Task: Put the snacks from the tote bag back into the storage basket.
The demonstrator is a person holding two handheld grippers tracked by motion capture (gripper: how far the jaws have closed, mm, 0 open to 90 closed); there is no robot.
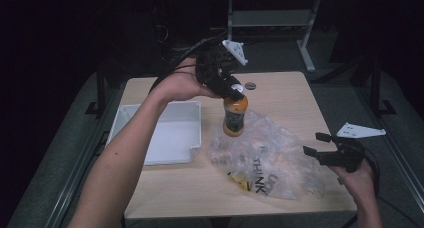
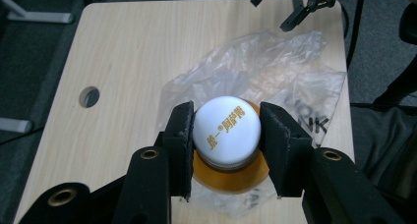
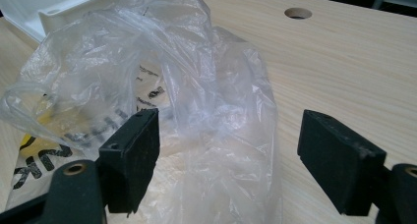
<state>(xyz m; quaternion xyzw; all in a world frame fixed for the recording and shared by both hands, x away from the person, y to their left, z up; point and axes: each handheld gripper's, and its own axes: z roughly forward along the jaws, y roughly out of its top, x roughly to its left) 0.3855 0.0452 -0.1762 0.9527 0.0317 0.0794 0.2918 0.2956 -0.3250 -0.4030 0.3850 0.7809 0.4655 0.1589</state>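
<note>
Over the wooden table [image 1: 285,95], left hand-held gripper [image 2: 225,135] clamps bottle cap [image 2: 226,130]; right [image 3: 228,157] gapes empty.

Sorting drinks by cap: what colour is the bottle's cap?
White, with small gold lettering on top; the cap shows best in the left gripper view.

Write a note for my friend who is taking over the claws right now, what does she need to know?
Left claw: shut on the white cap of the orange bottle, which stands upright at the edge of the clear plastic bag.
Right claw: open, holding nothing, its jaws either side of a fold of the bag.
White tray: on the table left of the bottle.
Done: bottle gripped by its cap.
Left: whether it goes into the bag or comes out cannot be told; something yellow lies in the bag. Likely next, the right claw grips the bag.
</note>
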